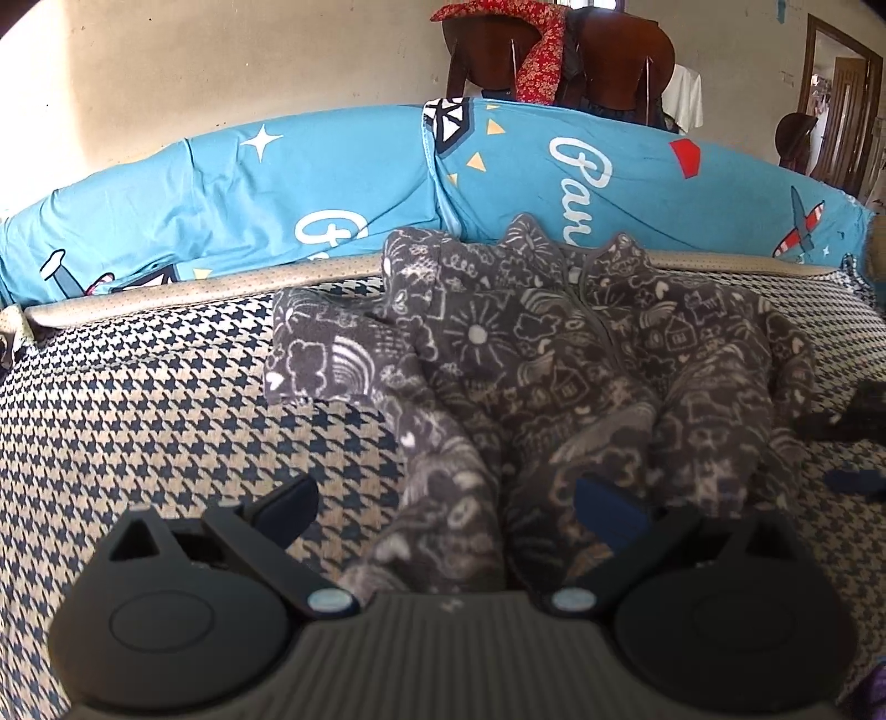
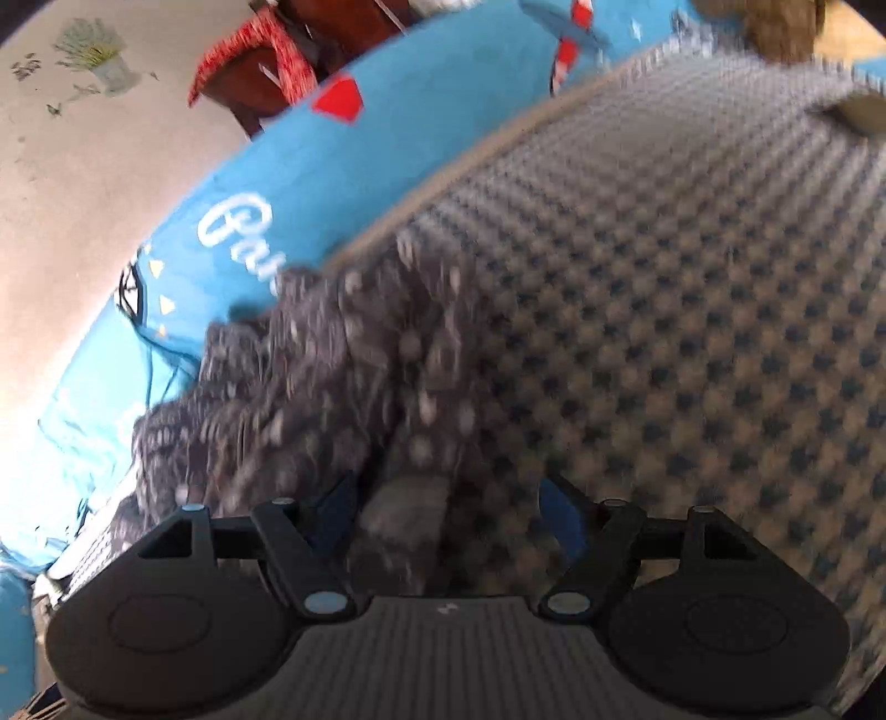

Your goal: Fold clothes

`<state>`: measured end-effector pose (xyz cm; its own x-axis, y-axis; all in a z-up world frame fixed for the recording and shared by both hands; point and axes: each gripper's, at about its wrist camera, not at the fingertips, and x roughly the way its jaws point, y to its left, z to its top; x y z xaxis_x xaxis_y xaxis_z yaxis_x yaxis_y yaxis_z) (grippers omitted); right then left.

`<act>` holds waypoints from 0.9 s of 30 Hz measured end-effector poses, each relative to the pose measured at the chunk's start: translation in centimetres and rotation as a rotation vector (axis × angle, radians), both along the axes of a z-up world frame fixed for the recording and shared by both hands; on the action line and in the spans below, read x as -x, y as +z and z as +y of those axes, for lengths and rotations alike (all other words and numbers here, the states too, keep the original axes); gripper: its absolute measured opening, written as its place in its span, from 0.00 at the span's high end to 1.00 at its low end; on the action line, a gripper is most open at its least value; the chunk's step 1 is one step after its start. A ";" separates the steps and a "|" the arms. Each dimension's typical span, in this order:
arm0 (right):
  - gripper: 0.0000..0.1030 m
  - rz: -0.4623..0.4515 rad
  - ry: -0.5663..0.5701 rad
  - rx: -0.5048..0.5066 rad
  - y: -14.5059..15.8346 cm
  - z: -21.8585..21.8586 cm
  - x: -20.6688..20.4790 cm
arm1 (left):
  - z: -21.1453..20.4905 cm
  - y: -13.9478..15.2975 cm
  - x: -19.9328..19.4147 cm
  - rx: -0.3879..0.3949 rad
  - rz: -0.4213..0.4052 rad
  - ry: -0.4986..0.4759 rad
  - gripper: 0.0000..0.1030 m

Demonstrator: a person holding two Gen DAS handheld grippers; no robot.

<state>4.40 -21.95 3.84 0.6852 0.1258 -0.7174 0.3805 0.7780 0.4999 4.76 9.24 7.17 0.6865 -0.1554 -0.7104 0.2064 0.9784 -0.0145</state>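
Note:
A dark grey fleece one-piece garment (image 1: 554,354) with white doodle print lies crumpled on the houndstooth bed cover (image 1: 166,399), collar toward the back. My left gripper (image 1: 448,504) stands open over its near end, one trouser leg (image 1: 443,498) running between the spread fingers (image 1: 288,507). In the blurred right wrist view, the same grey garment (image 2: 332,387) sits to the left and ahead. My right gripper (image 2: 448,515) is open, with a cuff end of the garment (image 2: 404,520) lying between its fingers. The other gripper's blue tip (image 1: 855,481) shows at the right edge of the left wrist view.
A blue printed quilt (image 1: 277,183) is rolled along the back of the bed against the beige wall. Dark wooden chairs (image 1: 598,61) with a red patterned cloth (image 1: 537,50) stand behind it. A doorway (image 1: 841,105) opens at the far right. Houndstooth cover (image 2: 692,332) spreads right.

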 end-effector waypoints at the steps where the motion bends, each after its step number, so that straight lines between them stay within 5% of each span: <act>1: 0.29 0.013 0.010 -0.025 -0.4 0.1 0.1 | -0.1 0.0 0.2 0.002 -0.003 -0.001 0.00; 10: 0.28 0.079 0.106 -0.065 -2.8 3.0 -1.3 | -1.2 -0.5 0.2 -0.013 0.020 0.003 0.00; 16: 0.29 0.068 0.141 0.027 -3.2 4.8 -1.9 | -1.8 -1.4 0.0 -0.041 0.047 0.017 0.00; 18: 0.48 0.062 0.151 0.054 -3.3 5.3 -2.1 | -1.9 -1.6 0.0 -0.043 0.053 0.017 0.00; 20: 0.86 0.062 0.164 0.060 -3.4 5.5 -2.1 | -1.9 -1.6 0.0 -0.048 0.052 0.016 0.00; 27: 0.89 -0.065 0.138 0.142 -0.5 5.0 -1.0 | -1.7 -1.6 -0.1 -0.046 0.052 0.033 0.00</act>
